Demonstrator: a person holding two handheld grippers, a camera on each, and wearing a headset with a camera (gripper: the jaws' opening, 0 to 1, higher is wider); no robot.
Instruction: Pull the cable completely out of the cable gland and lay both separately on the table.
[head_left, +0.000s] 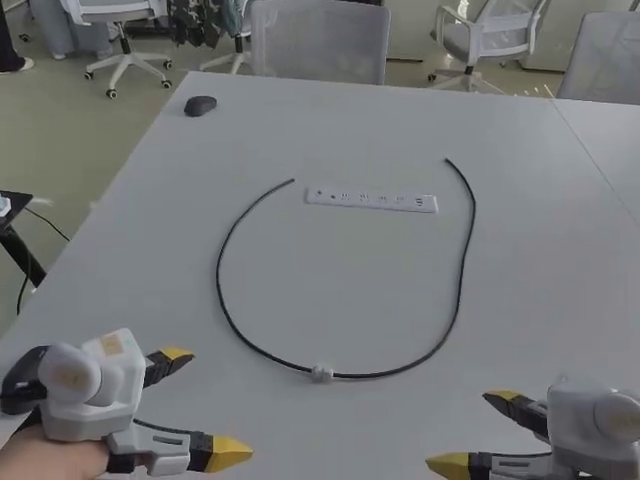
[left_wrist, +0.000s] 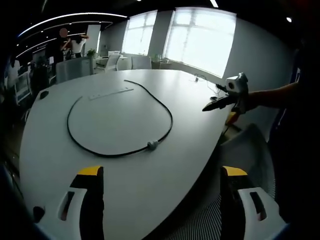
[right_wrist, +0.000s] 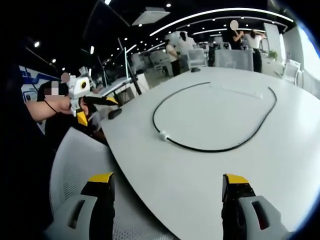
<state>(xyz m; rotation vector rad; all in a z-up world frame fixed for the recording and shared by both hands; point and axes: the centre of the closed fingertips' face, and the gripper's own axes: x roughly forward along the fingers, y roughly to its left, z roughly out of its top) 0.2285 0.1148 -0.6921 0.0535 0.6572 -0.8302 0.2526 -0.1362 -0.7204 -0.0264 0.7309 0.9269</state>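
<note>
While the left gripper (head_left: 208, 403) and the right gripper (head_left: 470, 430) hover at the near edge of the table (head_left: 540, 170), each has its jaws spread and holds nothing.
Ahead of and between the grippers, the cable gland (head_left: 321, 372) rests on the table, threaded on the black cable (head_left: 218, 272), which lies in an open loop. A white power strip (head_left: 372, 200) lies at the loop's far opening. A dark mouse (head_left: 200, 105) sits near the far-left edge.
</note>
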